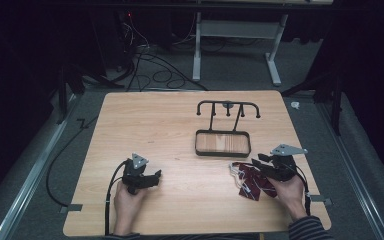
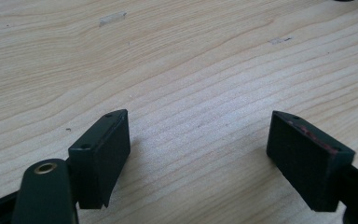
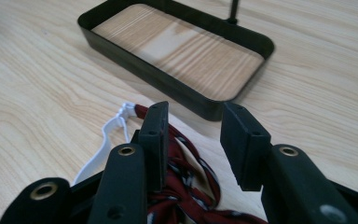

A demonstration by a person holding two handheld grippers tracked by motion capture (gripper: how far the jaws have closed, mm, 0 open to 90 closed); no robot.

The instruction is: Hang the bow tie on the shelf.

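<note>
Table (image 1: 180, 130): pale wood-grain top, bearing all items below.

Rack (image 1: 223, 131): black metal stand with a shallow tray base and a hooked rail above on thin posts; the landmark, standing toward the table's far middle.

Left gripper (image 1: 155, 176): well to the near left of the rack, held low over bare wood. Jaws wide apart, holding nothing.

Right gripper (image 1: 256, 162): just near-right of the rack, above the cloth. Jaws partly open; the gap between them looks empty, with cloth lying under and beside the left one (contact cannot be judged).

Cloth item (image 1: 250, 181): dark red patterned fabric, crumpled, just in front of the rack's tray. Likely light, limp and prone to sagging or slipping; a bunched fold, or the strap, looks the surest hold.

White strap (image 3: 108, 132): thin band at the cloth's edge.

Unclear: what the cloth is (a tie or mask, perhaps); its nearer part is hidden beneath the right gripper.
</note>
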